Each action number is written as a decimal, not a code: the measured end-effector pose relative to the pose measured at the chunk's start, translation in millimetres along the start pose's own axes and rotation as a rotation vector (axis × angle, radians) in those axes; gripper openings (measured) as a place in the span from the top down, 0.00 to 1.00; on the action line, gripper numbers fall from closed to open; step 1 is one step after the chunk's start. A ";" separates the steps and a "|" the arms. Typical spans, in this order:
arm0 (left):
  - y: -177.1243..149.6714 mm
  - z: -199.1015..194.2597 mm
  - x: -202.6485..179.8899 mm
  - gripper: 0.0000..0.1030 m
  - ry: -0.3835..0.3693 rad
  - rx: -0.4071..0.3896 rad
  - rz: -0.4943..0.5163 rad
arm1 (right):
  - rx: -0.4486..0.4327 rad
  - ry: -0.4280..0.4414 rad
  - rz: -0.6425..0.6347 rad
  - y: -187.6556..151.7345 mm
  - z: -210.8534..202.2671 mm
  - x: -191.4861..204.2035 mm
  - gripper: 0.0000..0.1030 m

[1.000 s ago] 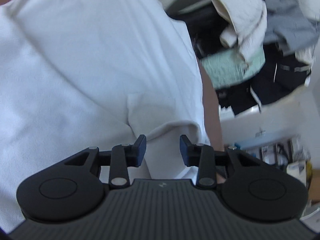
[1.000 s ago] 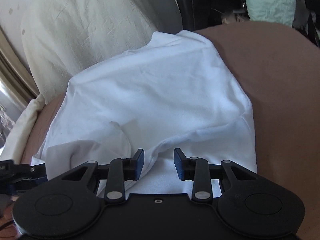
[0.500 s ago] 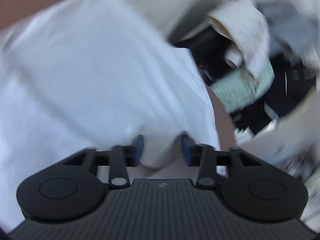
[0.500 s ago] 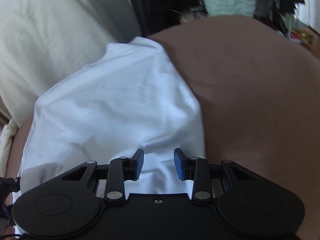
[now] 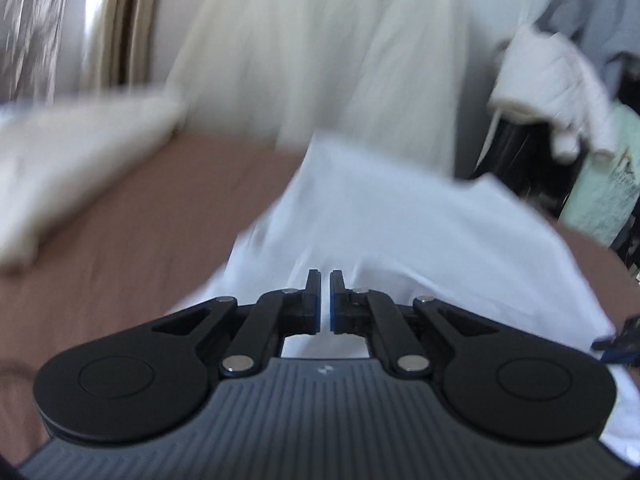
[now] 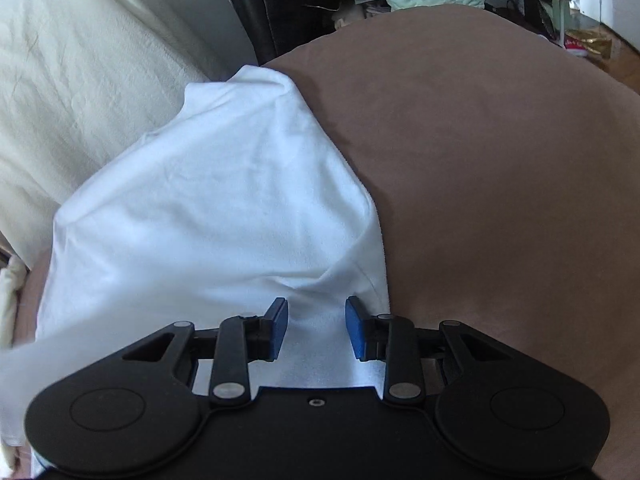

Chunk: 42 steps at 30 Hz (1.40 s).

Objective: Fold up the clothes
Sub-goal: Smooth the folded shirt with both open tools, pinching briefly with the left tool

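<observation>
Left wrist view, blurred: left gripper (image 5: 325,296) pinched nearly closed on a fold of the white T-shirt (image 5: 400,216) on the brown bedspread (image 5: 132,220). Right gripper (image 6: 316,328) stands part-open over its hem, gripping nothing.

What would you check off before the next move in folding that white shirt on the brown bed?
1. Left gripper closed: ok, its jaws stand almost together.
2. Left gripper actually pinching the white shirt: cannot tell, the cloth lies right at the jaws but that view is blurred.
3. Right gripper ready to take the near edge: ok, jaws are apart with shirt fabric between them, not yet pressed.
4. Shirt smooth: not ok, a crease runs across it just ahead of the right gripper.
5. Free room on the brown bedcover beside the shirt: ok.
6. Cream sheet kept off the shirt: ok.
</observation>
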<state>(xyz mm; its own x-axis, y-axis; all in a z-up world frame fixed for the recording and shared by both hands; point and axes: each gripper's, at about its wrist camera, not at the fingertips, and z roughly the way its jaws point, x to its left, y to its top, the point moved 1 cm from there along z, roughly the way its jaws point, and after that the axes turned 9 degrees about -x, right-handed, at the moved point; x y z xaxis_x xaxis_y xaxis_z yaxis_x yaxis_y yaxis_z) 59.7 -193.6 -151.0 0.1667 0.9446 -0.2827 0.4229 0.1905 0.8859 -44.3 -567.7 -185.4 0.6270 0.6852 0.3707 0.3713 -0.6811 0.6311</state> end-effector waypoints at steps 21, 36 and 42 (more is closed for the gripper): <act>16.3 27.7 54.2 0.56 0.068 0.119 -0.229 | 0.006 0.003 0.014 1.5 -0.9 -2.6 0.64; 28.2 72.0 13.1 0.96 -0.149 0.183 0.252 | 0.015 -0.004 -0.035 -1.5 3.5 3.0 0.60; 81.3 76.6 -0.2 0.95 -0.179 -0.008 0.352 | 0.019 -0.010 -0.063 -1.2 6.3 6.5 0.59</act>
<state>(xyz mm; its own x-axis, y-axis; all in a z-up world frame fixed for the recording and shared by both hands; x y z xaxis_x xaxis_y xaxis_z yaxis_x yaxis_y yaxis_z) 162.3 -198.7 -107.1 0.4528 0.8914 -0.0202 0.3053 -0.1338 0.9428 -36.3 -564.0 -188.0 0.6084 0.7246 0.3239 0.4231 -0.6413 0.6401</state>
